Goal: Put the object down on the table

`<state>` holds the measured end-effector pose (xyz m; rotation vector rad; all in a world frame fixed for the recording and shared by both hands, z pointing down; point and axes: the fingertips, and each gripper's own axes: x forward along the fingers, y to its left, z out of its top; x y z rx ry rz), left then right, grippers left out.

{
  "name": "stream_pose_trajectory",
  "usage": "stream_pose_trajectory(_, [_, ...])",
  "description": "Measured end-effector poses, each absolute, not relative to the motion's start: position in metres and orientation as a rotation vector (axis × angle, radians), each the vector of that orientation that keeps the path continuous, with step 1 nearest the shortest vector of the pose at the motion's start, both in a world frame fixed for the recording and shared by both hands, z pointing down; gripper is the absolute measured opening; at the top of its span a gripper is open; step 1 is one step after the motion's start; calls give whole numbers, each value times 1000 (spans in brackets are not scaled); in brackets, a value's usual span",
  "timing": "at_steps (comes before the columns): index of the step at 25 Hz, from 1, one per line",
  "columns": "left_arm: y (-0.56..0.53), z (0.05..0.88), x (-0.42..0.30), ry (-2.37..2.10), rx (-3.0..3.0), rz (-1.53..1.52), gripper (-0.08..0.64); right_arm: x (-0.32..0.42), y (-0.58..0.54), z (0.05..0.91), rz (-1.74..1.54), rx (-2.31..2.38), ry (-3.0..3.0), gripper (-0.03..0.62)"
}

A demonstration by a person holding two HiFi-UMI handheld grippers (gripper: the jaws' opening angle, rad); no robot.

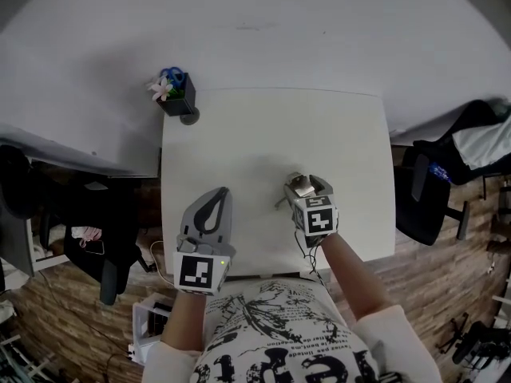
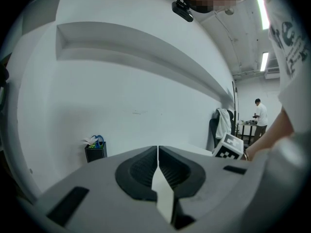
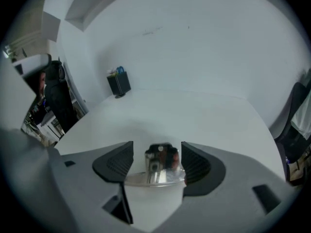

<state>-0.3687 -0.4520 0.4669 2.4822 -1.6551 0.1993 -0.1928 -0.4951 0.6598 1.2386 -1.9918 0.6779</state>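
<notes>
A small shiny metal object (image 3: 160, 161) with a dark, reddish top sits between the jaws of my right gripper (image 3: 157, 147), low over the white table (image 3: 194, 115). The jaws stand wide, with gaps on both sides of its upper part; its broad base reaches close to both pads. From the head view, the object (image 1: 301, 188) lies at the right gripper (image 1: 307, 180), near the table's front middle. My left gripper (image 1: 221, 191) is beside it to the left, its jaws closed together (image 2: 158, 152) with nothing between them.
A black pen holder (image 1: 174, 92) with blue scissors and a flower stands at the table's (image 1: 271, 126) far left corner, against the white wall. A dark chair (image 1: 431, 190) stands right of the table, dark clutter (image 1: 96, 230) to its left. A person (image 2: 260, 113) stands far off.
</notes>
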Motion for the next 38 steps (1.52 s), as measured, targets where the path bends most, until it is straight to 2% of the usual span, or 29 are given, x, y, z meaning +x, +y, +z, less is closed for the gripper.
stream_pose_trajectory(3, [-452, 459, -362, -1666, 2492, 207, 12, -192, -500, 621, 616, 1284, -2086, 269])
stream_pose_trajectory(6, [-449, 450, -352, -1665, 2501, 254, 12, -191, -503, 573, 531, 1340, -2205, 163])
stream_pose_trajectory(9, [-448, 440, -343, -1694, 2552, 234, 12, -184, -502, 526, 453, 1409, -2305, 116])
stream_pose_trajectory(12, [-447, 428, -334, -1695, 2571, 195, 12, -169, -500, 478, 399, 1524, -2395, 2])
stream_pose_trajectory(13, [-447, 423, -329, -1683, 2573, 191, 12, -164, -498, 464, 381, 1556, -2424, -6])
stream_pose_trajectory(23, [-440, 381, -304, -1679, 2633, 156, 12, -142, -464, 380, 47, 1549, -2658, -8])
stream_pose_trajectory(38, [-426, 360, -292, -1728, 2639, 130, 12, -143, -445, 376, 63, 1415, -2746, -10])
